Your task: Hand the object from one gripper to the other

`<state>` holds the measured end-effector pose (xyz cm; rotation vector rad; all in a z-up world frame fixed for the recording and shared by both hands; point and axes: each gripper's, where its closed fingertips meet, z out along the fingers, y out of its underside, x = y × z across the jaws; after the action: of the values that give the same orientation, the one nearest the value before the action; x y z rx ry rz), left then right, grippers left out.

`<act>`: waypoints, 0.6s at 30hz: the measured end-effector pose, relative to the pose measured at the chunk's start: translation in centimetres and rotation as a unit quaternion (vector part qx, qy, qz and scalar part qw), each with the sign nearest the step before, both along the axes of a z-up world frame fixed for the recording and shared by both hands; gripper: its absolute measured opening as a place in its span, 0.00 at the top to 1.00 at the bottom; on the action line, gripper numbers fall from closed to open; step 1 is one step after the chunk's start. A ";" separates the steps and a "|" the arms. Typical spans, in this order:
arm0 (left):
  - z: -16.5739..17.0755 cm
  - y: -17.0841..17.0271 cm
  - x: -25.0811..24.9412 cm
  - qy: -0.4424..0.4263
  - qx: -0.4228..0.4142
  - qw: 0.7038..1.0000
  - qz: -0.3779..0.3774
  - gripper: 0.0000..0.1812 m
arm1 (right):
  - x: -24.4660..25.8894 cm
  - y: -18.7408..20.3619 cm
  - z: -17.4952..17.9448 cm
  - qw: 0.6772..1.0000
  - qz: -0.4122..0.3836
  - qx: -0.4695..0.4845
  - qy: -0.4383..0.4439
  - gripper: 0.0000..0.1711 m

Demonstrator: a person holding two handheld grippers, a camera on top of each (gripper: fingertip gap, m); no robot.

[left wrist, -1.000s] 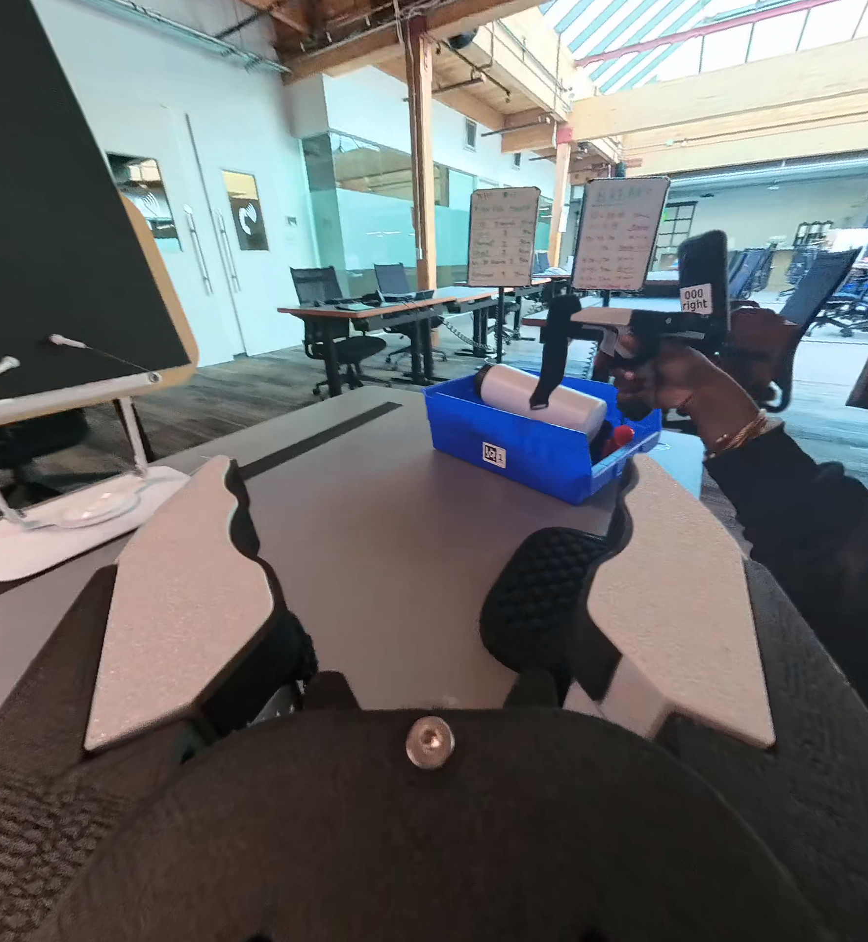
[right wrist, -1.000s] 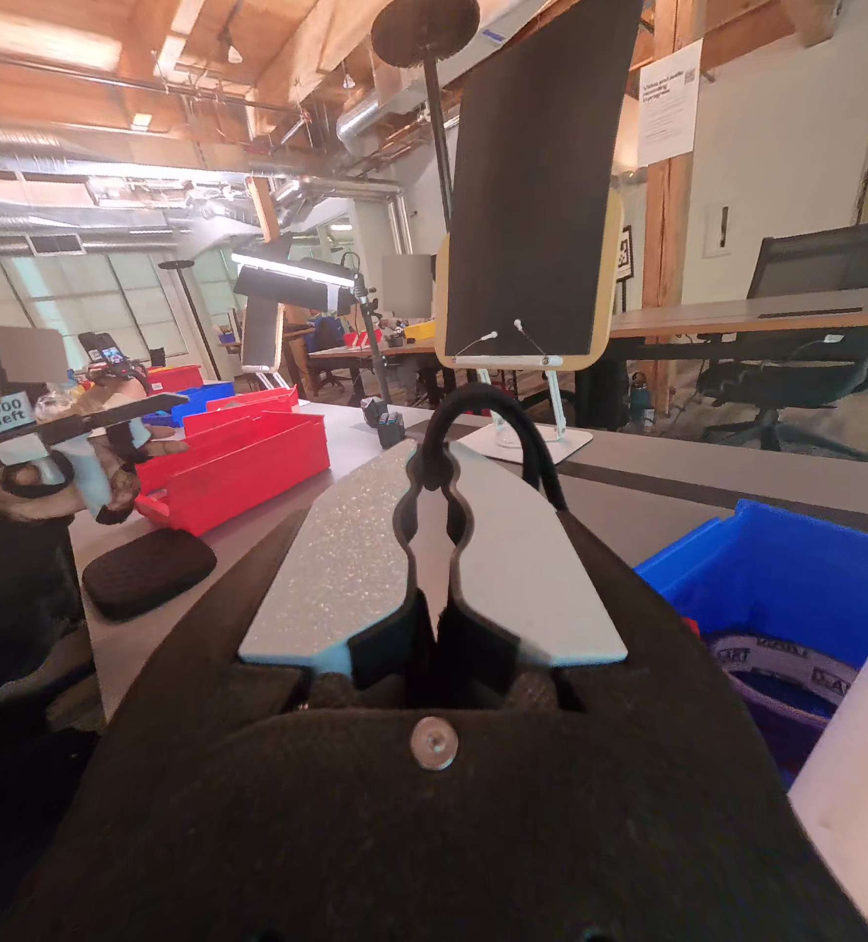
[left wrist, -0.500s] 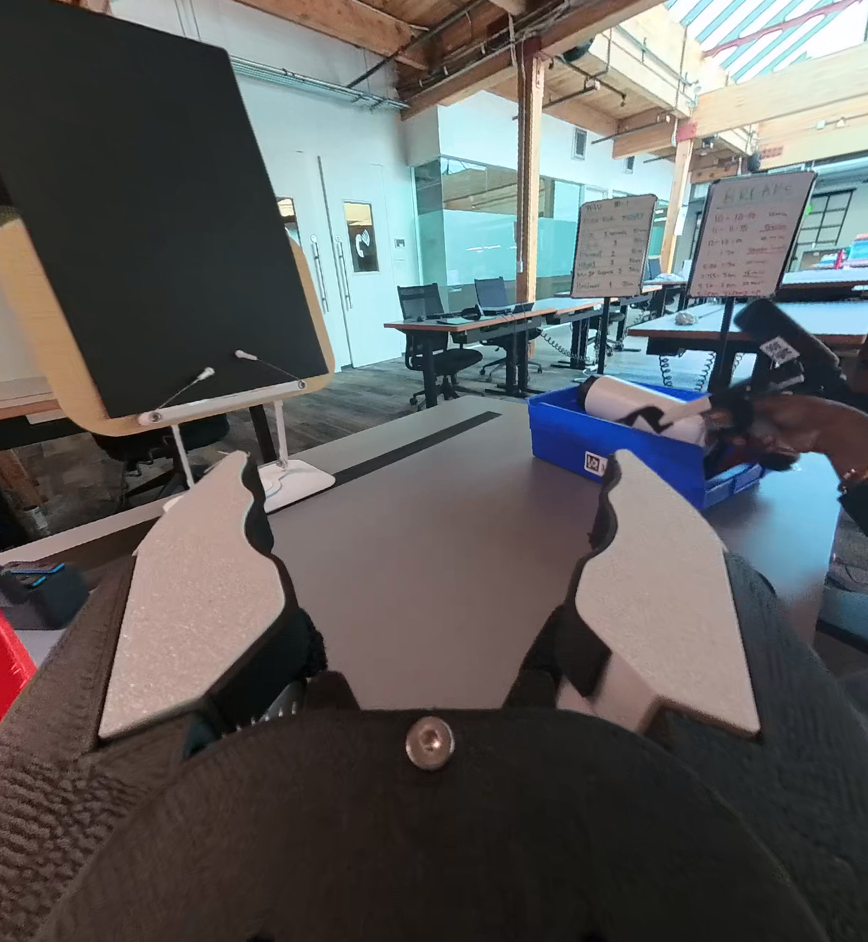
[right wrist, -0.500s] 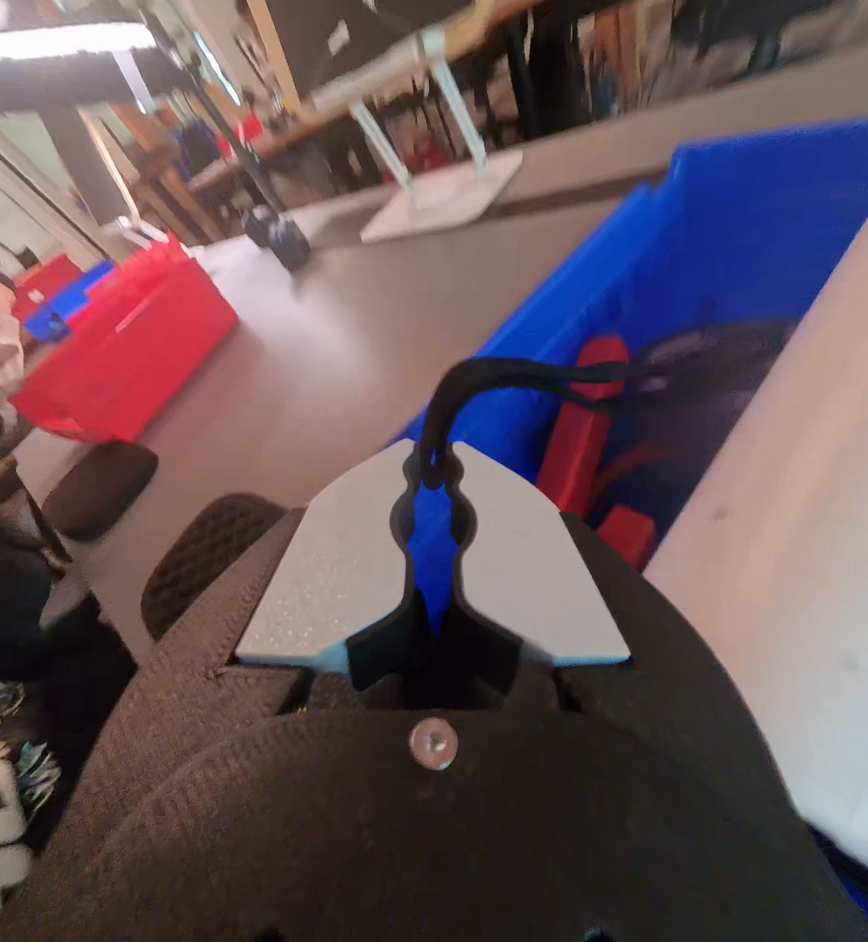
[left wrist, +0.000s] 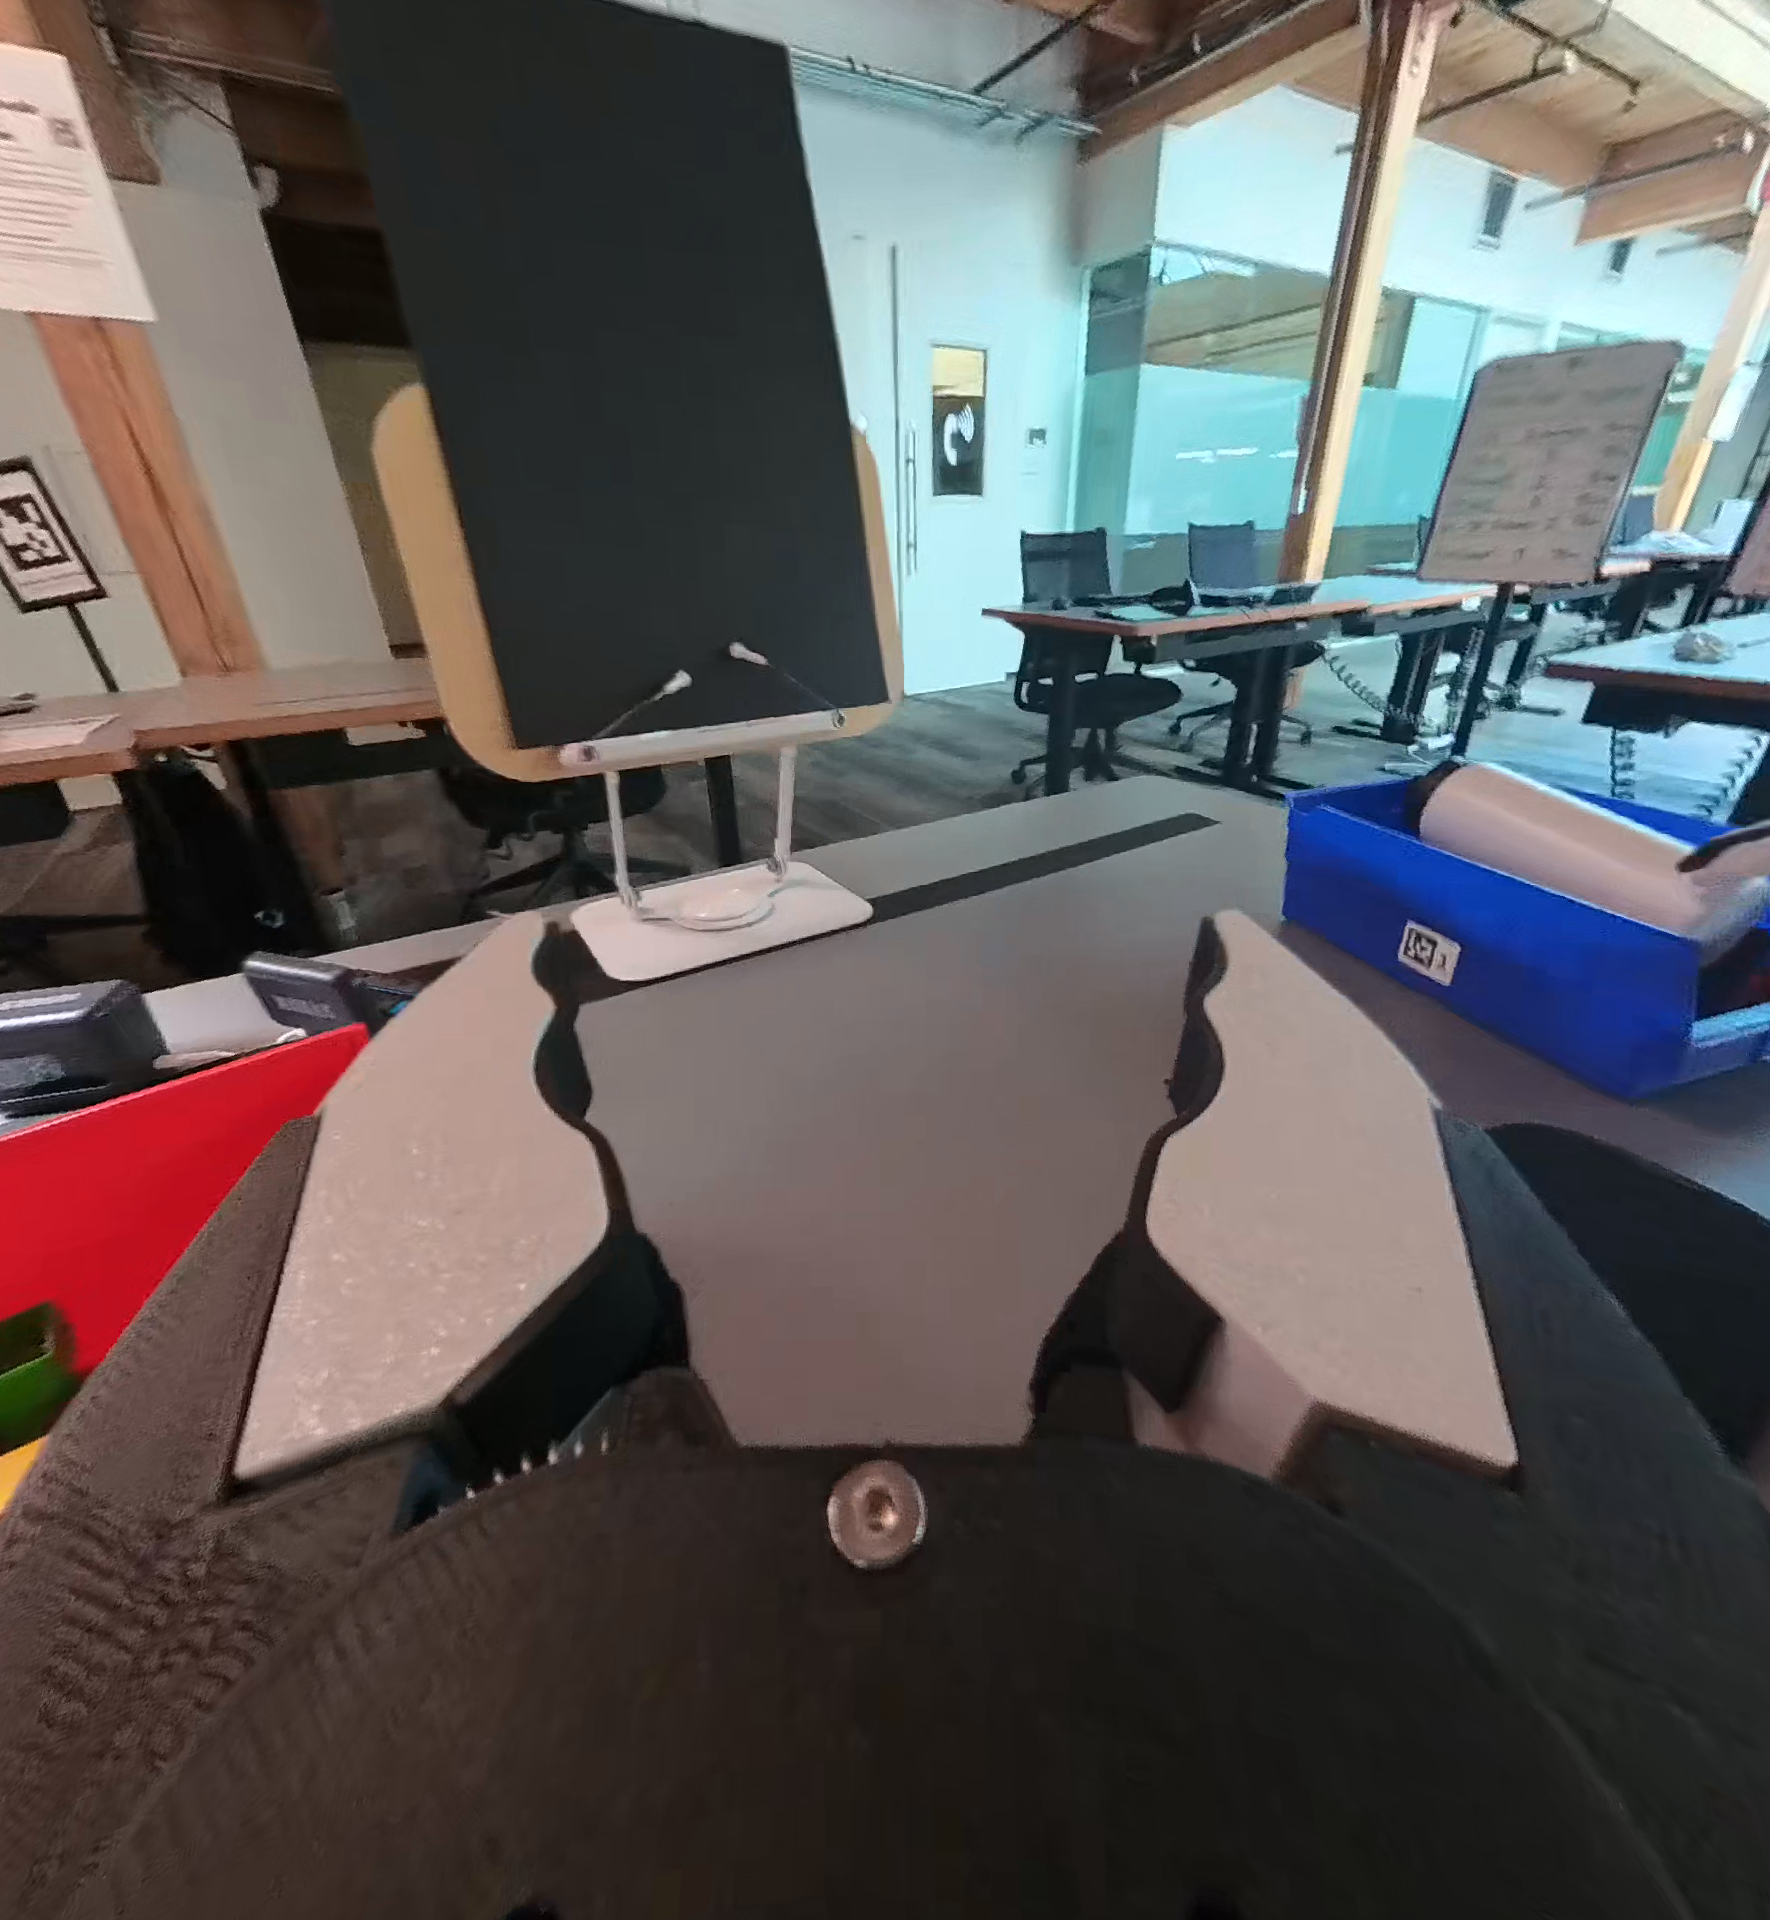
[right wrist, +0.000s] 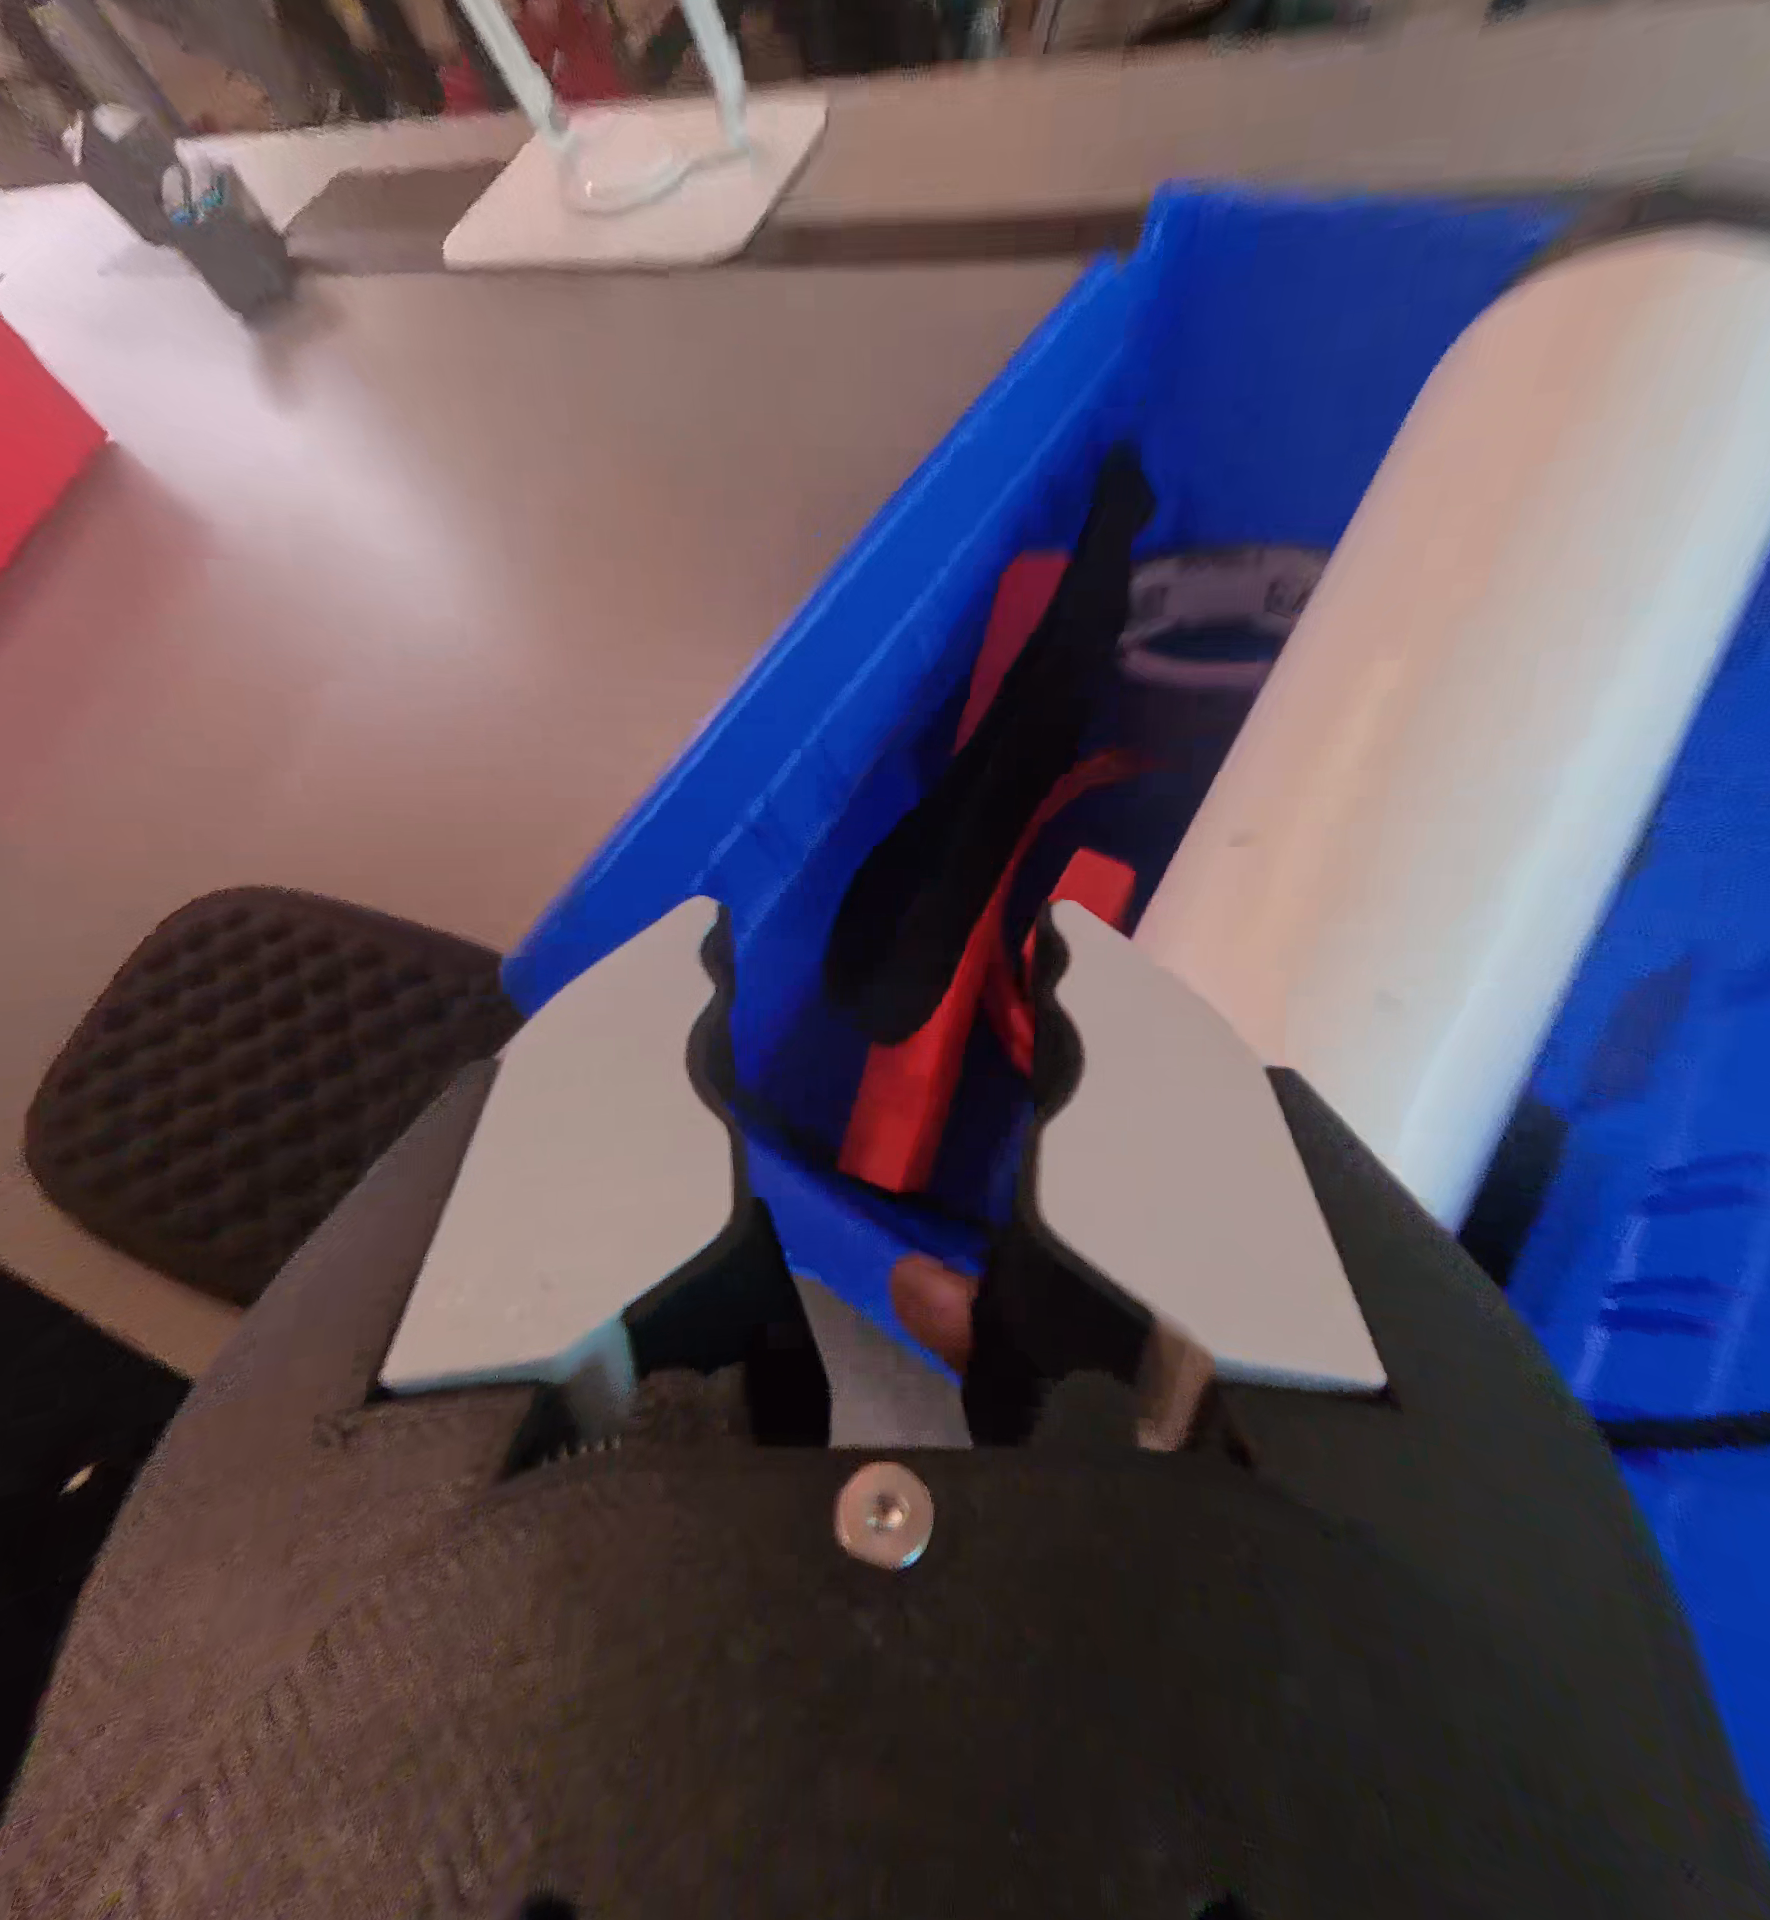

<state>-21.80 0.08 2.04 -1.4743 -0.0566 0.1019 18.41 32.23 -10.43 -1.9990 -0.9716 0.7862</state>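
Note:
My right gripper (right wrist: pixel 881 920) is open and hangs just above the blue bin (right wrist: pixel 860 675). A black strap (right wrist: pixel 985 790) lies loose in the bin ahead of the fingertips, on top of red items (right wrist: pixel 912 1101); neither pad touches it. My left gripper (left wrist: pixel 876 935) is open wide and empty, low over the grey table (left wrist: pixel 860 1091), well to the left of the blue bin (left wrist: pixel 1483 956).
A big white roll (right wrist: pixel 1483 675) fills the bin's right side and also shows in the left wrist view (left wrist: pixel 1546 842). A black mesh pad (right wrist: pixel 237 1060) lies beside the bin. A red bin (left wrist: pixel 102 1164) stands at the left. A dark board on a white stand (left wrist: pixel 632 416) is at the table's back. The left gripper's tips are roughly 55 cm from the right gripper's.
My right gripper tipped down over the blue bin and opened, letting the black strap go into it. My left gripper swung to the left, its jaws a little narrower but still empty.

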 end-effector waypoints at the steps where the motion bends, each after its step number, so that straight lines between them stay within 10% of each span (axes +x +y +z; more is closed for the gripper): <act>1: 0.3 -0.4 -0.4 -0.007 0.010 1.000 0.003 0.36 | 0.1 0.3 1.1 0.999 -0.009 0.034 0.014 0.62; 11: 1.4 -6.4 -6.7 0.021 0.035 0.989 0.139 0.41 | 1.1 -2.6 15.0 0.894 -0.054 0.380 0.230 0.18; 18: -4.5 -9.7 -11.4 0.033 -0.169 0.946 0.274 0.50 | 1.4 -5.1 17.7 0.867 -0.042 0.399 0.295 0.21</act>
<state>-33.16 -9.63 -2.48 -1.7614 -0.4140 0.6388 19.85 27.17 7.24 -0.9807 -0.6663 0.7166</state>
